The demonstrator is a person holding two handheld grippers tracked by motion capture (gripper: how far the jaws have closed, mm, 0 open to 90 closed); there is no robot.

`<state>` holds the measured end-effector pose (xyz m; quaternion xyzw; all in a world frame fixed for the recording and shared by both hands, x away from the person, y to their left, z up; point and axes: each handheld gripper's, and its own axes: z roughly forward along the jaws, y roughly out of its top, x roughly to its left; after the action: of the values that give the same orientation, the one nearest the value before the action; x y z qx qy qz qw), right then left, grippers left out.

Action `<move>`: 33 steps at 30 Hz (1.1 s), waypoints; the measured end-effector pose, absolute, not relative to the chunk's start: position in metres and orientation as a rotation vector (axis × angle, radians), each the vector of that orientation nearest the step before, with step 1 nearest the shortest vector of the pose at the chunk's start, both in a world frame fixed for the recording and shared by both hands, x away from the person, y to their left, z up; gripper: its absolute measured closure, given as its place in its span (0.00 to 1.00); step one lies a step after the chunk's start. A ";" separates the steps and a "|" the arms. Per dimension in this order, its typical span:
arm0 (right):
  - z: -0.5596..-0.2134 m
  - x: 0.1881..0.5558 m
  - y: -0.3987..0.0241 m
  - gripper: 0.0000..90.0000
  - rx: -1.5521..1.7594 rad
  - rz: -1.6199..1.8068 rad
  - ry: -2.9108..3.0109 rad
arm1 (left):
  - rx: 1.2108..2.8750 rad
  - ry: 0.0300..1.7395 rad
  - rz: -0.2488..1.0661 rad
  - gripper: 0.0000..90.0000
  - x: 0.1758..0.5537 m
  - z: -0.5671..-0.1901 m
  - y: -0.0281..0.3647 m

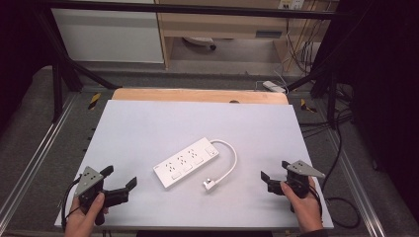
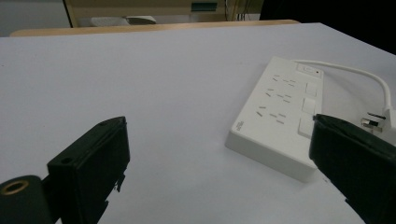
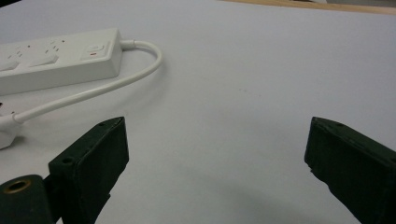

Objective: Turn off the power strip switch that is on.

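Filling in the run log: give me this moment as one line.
left gripper: open, empty | right gripper: open, empty | power strip: flat mid-table, untouched | plug: loose on table

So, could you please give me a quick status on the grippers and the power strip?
Left gripper open, right gripper open, both empty. Power strip flat between them, untouched. Nothing in the way.

- A lab or test room: a black metal frame [image 1: 59, 74] rings the white table [image 1: 148, 123].
- Loose cables [image 1: 336, 148] trail over grey carpet, right of the right tool [image 1: 276, 174].
- Beyond both tools, a plain wooden cabinet [image 1: 222, 24] lines the far wall.
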<state>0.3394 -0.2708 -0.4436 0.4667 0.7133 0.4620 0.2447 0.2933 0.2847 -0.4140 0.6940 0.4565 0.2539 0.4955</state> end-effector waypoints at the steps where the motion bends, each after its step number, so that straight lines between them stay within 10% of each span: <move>1: -0.444 0.339 -0.271 0.08 1.279 1.258 1.947 | 1.681 1.110 0.616 0.06 0.293 -0.414 0.285; 33: -0.431 0.336 -0.270 0.05 1.244 1.380 1.898 | 1.696 1.107 0.618 0.06 0.293 -0.415 0.286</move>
<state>0.3363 -0.2705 -0.4309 0.4546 0.6937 0.5043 0.2404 0.2933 0.2862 -0.4147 0.6983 0.4559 0.2544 0.4898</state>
